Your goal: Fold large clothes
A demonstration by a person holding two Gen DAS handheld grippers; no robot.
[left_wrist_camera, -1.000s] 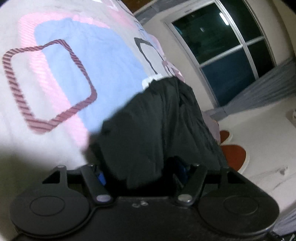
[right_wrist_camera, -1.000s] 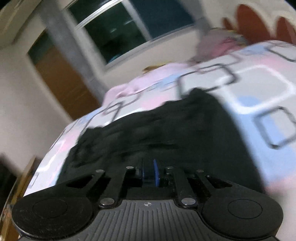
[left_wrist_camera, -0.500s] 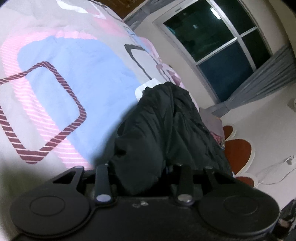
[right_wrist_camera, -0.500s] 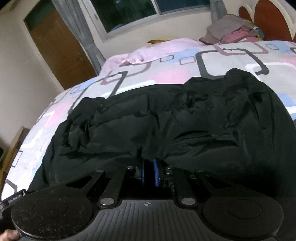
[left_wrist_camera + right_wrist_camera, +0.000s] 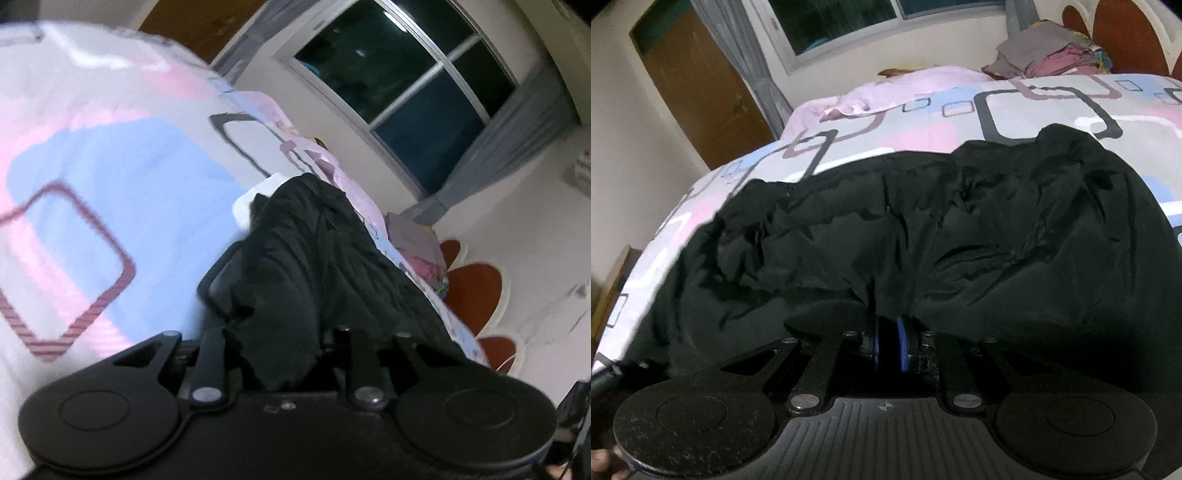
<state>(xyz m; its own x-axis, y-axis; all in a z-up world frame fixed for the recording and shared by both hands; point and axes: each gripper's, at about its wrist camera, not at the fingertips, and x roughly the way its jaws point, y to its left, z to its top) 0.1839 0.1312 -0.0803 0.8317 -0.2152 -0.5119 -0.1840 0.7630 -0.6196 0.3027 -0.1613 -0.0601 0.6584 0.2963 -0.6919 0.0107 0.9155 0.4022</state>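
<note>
I see the patterned bed (image 5: 1052, 107) under everything; on it the black garment (image 5: 960, 229) lies crumpled; my right gripper (image 5: 888, 345) is clenched on its near edge; my left gripper (image 5: 284, 354) seems clamped on fabric, fingertips hidden.

1. Left claw (image 5: 284, 354): black cloth (image 5: 317, 266) drapes over its fingers, hiding the tips and any gap between them.
2. Right claw (image 5: 888, 332): only the blue pads (image 5: 903, 345) show, close together; cloth (image 5: 960, 236) covers the tips ahead of them.
3. The cloth's near edge is hidden behind the claw bodies in both views, so its full outline cannot be told.
4. Bed (image 5: 110, 192): in the left view its pattern is smeared by blur and its near and left edges are cut off.
5. Pile of clothes (image 5: 1049, 51) by the bed's far corner: the single pieces cannot be told apart.
</note>
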